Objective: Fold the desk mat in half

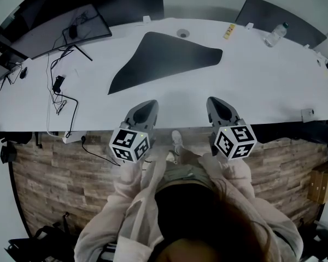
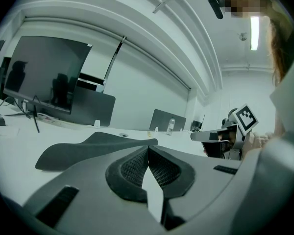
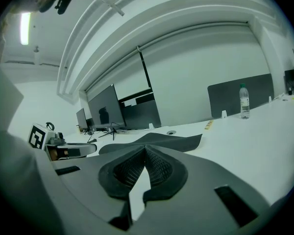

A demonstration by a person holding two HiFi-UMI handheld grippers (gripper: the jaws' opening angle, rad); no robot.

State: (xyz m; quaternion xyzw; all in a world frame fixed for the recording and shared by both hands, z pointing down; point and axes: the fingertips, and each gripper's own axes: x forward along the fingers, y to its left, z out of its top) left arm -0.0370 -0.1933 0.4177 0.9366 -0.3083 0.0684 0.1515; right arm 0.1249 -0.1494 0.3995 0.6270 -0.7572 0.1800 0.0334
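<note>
The desk mat (image 1: 161, 59) lies ahead, slanting near-left to far-right, nearer the left gripper (image 1: 146, 105) than the right gripper (image 1: 216, 101). Both jaws closed, empty.

A long white table (image 1: 262, 86) stretches ahead of the left gripper (image 1: 146, 105) and the right gripper (image 1: 219, 102). Well off to the left of the left gripper a dark monitor (image 1: 54, 29) stands on a thin stand, with black cables (image 1: 57, 94) trailing from it toward the near edge. Far beyond the right gripper and to its right, a clear water bottle (image 1: 275, 34) stands by the far edge. A small yellow item (image 1: 229, 31) lies left of the bottle, and a round grommet (image 1: 182, 33) sits further left. A dark partition panel (image 1: 273, 15) stands behind the bottle. On the wood-patterned floor (image 1: 54, 179), a cardboard box (image 1: 323, 182) sits well right of the right gripper.
</note>
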